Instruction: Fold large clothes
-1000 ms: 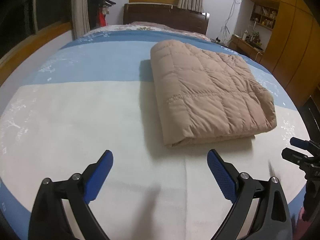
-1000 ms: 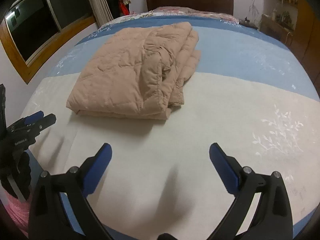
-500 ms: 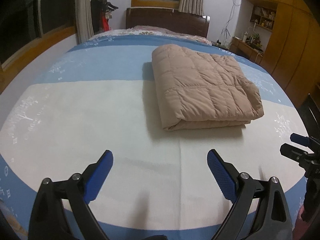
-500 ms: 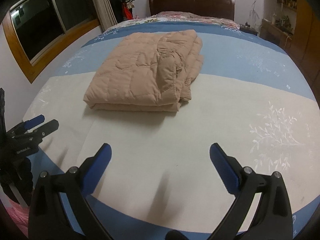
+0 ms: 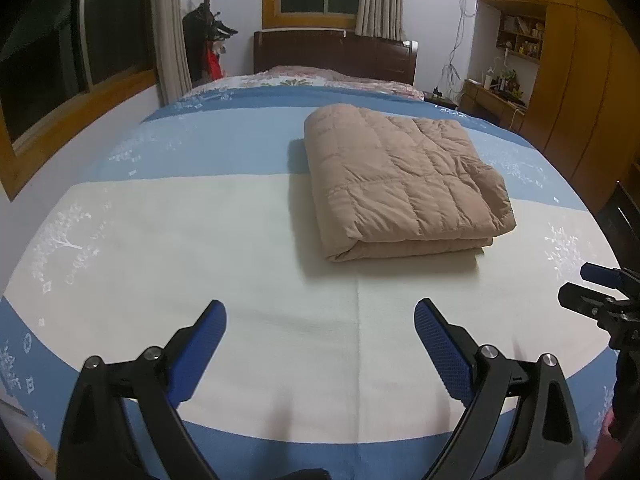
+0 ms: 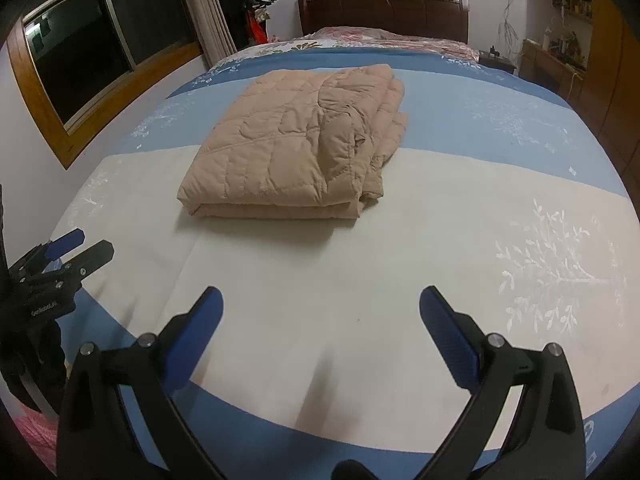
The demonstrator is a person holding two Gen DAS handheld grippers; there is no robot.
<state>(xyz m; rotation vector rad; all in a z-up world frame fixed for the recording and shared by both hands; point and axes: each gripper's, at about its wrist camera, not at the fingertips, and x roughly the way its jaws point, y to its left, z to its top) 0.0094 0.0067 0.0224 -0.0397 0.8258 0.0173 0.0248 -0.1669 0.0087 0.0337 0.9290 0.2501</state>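
Note:
A tan quilted down coat (image 5: 404,178) lies folded into a thick rectangle on the bed, also seen as the tan coat (image 6: 304,148) in the right wrist view. My left gripper (image 5: 320,312) hangs open over the white band of the bedspread, well short of the coat, nothing between its blue pads. My right gripper (image 6: 320,300) is open too, likewise back from the coat and empty. Each gripper shows in the other's view: the right gripper (image 5: 592,288) at the far right edge, the left gripper (image 6: 76,246) at the far left edge.
The bed (image 5: 200,240) has a blue and white spread with white tree prints. A dark headboard (image 5: 336,56) stands at the far end. Windows (image 6: 92,48) and a coat stand (image 5: 208,40) are on the left, wooden wardrobes (image 5: 580,92) and a cluttered desk (image 5: 496,100) on the right.
Both grippers have pulled back and risen away from the folded coat, which now looks smaller and farther off. The coat itself has not moved. Both grippers stay open.

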